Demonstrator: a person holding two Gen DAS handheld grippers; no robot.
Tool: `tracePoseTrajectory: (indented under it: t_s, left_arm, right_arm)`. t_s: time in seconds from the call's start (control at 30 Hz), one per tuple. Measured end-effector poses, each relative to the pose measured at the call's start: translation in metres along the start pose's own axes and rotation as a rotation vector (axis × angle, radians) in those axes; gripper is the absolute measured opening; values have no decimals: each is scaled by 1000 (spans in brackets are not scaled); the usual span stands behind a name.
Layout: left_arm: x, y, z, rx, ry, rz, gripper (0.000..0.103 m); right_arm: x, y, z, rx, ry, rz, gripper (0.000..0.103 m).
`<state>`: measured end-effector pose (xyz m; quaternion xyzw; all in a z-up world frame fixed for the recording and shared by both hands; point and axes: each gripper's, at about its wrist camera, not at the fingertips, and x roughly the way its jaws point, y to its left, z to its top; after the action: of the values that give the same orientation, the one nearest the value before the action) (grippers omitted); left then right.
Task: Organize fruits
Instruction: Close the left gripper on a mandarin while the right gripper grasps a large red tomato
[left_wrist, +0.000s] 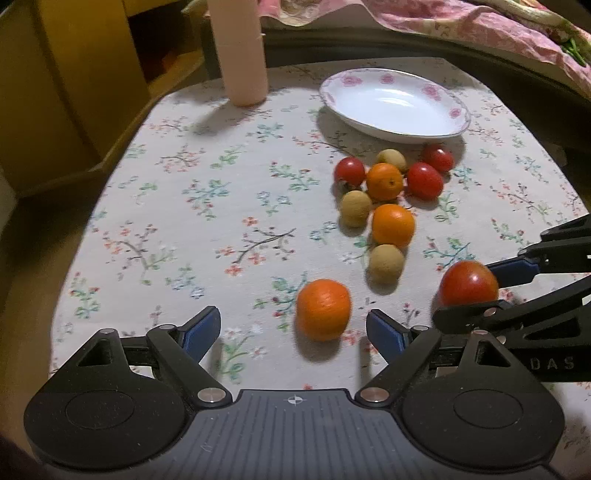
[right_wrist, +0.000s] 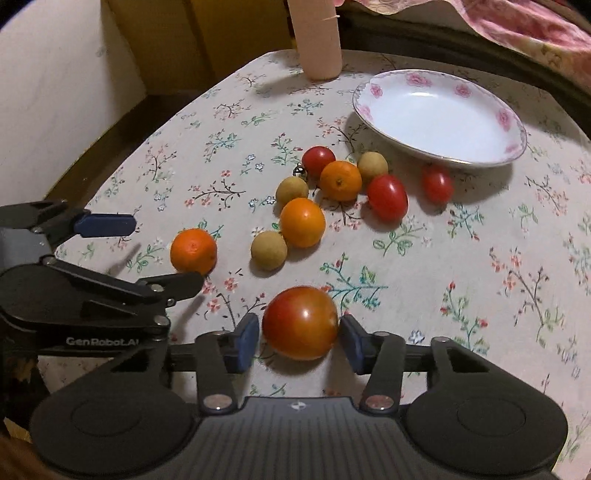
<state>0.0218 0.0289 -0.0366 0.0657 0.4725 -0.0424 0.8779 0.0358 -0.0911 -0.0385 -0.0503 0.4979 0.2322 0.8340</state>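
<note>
A large red tomato (right_wrist: 300, 323) sits between the fingers of my right gripper (right_wrist: 300, 338); the pads stand just off its sides, jaws open. It also shows in the left wrist view (left_wrist: 467, 282). My left gripper (left_wrist: 294, 332) is open, with an orange (left_wrist: 323, 309) lying on the cloth between and just ahead of its fingertips; this orange shows in the right wrist view (right_wrist: 193, 251). Further out lie two more oranges (left_wrist: 392, 224), several small red tomatoes (left_wrist: 424, 181) and several tan round fruits (left_wrist: 386, 263). An empty white flowered plate (left_wrist: 394, 105) sits behind them.
A flowered tablecloth (left_wrist: 221, 221) covers the table. A tall pink cylinder (left_wrist: 242, 51) stands at the far left of the plate. Wooden furniture (left_wrist: 55, 92) lies past the left table edge; pink flowered fabric (left_wrist: 480, 26) lies behind.
</note>
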Motion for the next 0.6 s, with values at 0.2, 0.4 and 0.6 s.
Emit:
tracePoseTrajectory:
  t_s: [0.2, 0.4, 0.6]
  left_arm:
    - [10, -4, 2, -2, 27, -24, 74]
    - [11, -5, 6, -15, 27, -32, 63]
    - [12, -9, 9, -7, 40, -44, 59]
  right_arm:
    - [0, -6, 2, -17, 26, 16, 44]
    - [0, -15, 3, 32, 32, 34, 44]
    - [-1, -22, 4, 67, 38, 34, 44]
